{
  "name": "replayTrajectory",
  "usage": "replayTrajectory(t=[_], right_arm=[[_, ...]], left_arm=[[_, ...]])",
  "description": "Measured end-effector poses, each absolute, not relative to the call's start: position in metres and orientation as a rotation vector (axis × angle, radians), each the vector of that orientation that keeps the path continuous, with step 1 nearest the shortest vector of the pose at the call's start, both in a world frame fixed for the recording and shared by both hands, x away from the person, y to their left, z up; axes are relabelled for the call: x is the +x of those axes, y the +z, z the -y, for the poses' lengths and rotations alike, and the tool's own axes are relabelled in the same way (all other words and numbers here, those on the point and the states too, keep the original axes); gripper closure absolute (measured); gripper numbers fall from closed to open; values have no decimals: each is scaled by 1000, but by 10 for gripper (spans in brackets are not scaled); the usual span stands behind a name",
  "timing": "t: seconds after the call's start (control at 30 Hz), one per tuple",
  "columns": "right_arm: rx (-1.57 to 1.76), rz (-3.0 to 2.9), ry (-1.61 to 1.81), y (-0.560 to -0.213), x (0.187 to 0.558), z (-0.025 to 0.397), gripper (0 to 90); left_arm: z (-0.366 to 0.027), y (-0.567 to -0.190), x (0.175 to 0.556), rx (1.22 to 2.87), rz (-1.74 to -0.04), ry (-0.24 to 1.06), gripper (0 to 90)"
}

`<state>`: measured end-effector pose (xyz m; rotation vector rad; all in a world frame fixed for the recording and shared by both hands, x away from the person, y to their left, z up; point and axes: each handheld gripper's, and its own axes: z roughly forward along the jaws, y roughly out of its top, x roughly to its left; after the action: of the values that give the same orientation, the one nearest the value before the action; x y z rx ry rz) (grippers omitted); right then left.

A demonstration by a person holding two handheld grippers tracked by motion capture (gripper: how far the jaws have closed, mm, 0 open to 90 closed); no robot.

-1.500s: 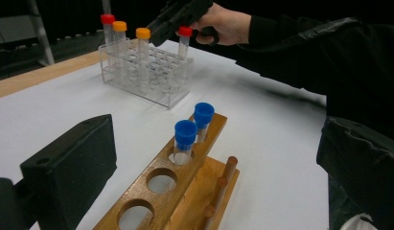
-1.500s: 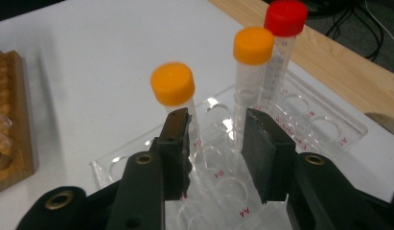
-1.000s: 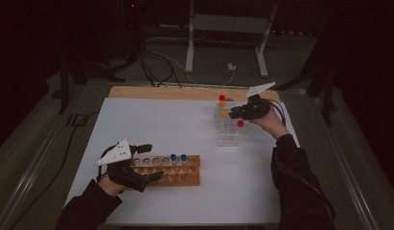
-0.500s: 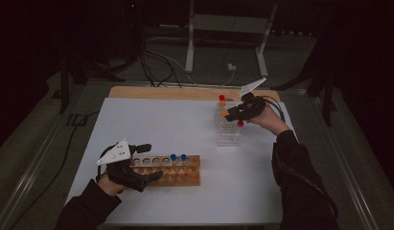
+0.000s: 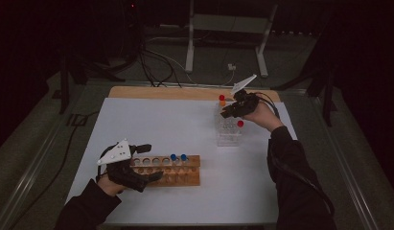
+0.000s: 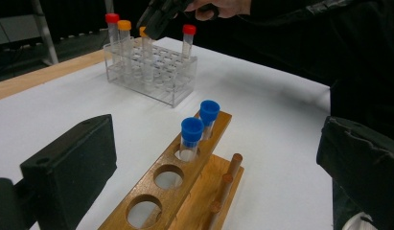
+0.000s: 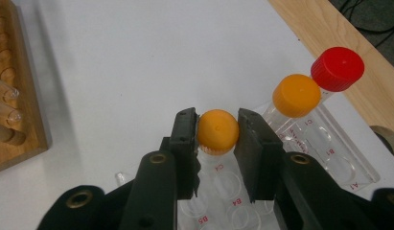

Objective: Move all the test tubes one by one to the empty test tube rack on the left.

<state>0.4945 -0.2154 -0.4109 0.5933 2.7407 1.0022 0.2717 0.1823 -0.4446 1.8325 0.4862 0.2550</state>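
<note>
A white sheet covers the table [image 5: 151, 120] in a dark room. The right gripper [image 7: 217, 139] is clamped on an orange-capped tube [image 7: 217, 131] standing in the clear rack [image 5: 228, 136], just beside another orange-capped tube [image 7: 296, 95] and a red-capped one [image 7: 337, 68]. The left gripper [image 5: 147, 162] sits spread wide around the wooden rack [image 5: 181, 176], near two blue-capped tubes [image 6: 200, 120].

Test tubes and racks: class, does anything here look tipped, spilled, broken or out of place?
Nothing stands out. Two blue-capped tubes stand upright in the wooden rack. Red and orange-capped tubes stand upright in the clear rack. The right claw grips one orange cap. No spill shows on the white table.
</note>
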Motion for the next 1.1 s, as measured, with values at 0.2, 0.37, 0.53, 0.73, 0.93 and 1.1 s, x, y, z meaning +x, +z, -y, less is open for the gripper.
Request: replayTrajectory(t=[0.2, 0.37, 0.53, 0.73, 0.93, 1.1], right_arm=[[587, -2702, 1030, -398, 490, 219, 700], [573, -2673, 1036, -380, 484, 223, 700], [562, -2636, 1053, -360, 477, 227, 701], [538, -2606, 1099, -336, 463, 231, 700], [516, -2633, 1164, -323, 447, 231, 700], [464, -2674, 1153, -319, 432, 225, 701]], left_arm=[[-181, -443, 271, 1834, -485, 257, 10], [-181, -441, 272, 1835, -485, 253, 10], [-180, -437, 272, 1831, -482, 242, 10], [-176, -427, 273, 1839, -487, 249, 10], [-167, -414, 276, 1856, -496, 242, 11], [-157, -401, 279, 1843, -486, 258, 11]])
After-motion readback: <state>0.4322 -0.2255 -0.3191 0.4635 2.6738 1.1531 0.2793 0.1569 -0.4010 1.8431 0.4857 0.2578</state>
